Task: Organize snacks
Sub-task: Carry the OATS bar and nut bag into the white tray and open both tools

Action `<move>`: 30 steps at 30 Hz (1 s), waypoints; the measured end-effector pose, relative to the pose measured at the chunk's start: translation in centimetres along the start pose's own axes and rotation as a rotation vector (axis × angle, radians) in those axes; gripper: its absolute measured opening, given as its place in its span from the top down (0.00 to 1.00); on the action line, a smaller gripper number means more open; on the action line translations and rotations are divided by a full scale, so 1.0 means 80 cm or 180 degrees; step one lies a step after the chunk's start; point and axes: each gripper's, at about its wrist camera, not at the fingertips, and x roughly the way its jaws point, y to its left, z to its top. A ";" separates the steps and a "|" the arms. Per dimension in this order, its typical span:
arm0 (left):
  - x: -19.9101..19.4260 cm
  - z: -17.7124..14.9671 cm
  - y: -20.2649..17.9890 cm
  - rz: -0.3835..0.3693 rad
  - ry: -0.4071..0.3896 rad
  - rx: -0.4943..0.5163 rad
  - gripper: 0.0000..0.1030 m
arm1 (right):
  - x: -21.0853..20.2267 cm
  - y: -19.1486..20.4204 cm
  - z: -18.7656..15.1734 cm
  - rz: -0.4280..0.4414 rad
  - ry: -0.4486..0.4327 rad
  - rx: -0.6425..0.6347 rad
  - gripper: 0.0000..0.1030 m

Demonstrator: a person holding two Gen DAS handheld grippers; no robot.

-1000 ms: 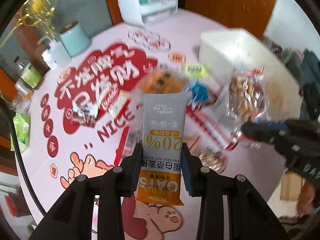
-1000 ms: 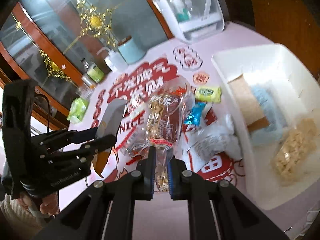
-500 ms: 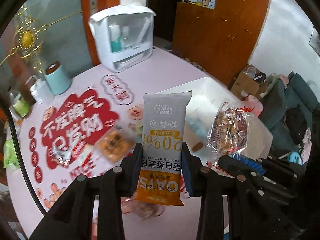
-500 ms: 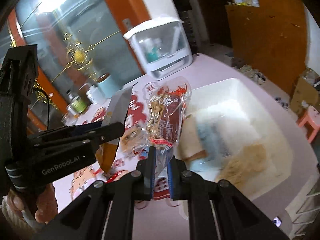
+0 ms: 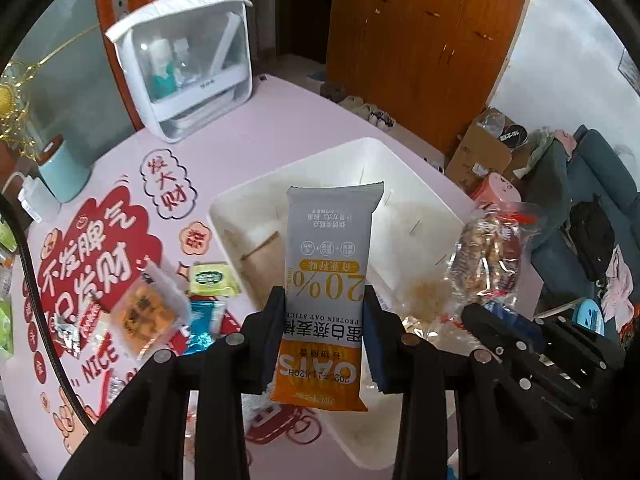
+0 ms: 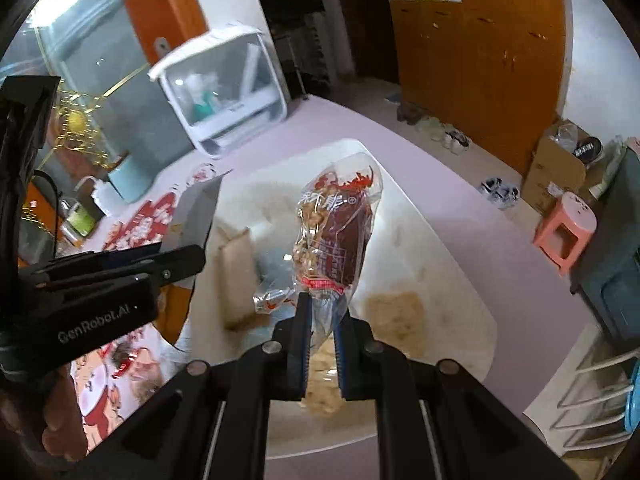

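Observation:
My left gripper (image 5: 322, 312) is shut on a grey and orange oat bar packet (image 5: 330, 264), held upright above the near end of the white bin (image 5: 280, 172). My right gripper (image 6: 322, 312) is shut on a clear bag of nut snacks (image 6: 336, 232) with a red label, held above the same white bin (image 6: 460, 280). The bin holds a brown packet (image 6: 236, 276), a bluish packet and a pale snack bag (image 6: 396, 316). In the left wrist view the right gripper and its bag (image 5: 486, 256) hang to the right. In the right wrist view the left gripper (image 6: 176, 260) is at left.
Loose snacks lie on the pink table left of the bin: an orange cracker pack (image 5: 146, 308), a green packet (image 5: 212, 278) and a blue packet (image 5: 202, 320). A white clear-fronted box (image 5: 184, 64) and a teal canister (image 5: 64, 172) stand at the back. A pink stool (image 6: 564, 232) is on the floor.
Both grippers have risen and moved right from the loose snack pile to above the white bin, each still holding its packet.

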 end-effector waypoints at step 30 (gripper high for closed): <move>0.055 -0.026 0.011 0.0492 0.0189 -0.0340 0.21 | 0.026 -0.002 -0.009 -0.0014 0.0249 -0.0129 0.54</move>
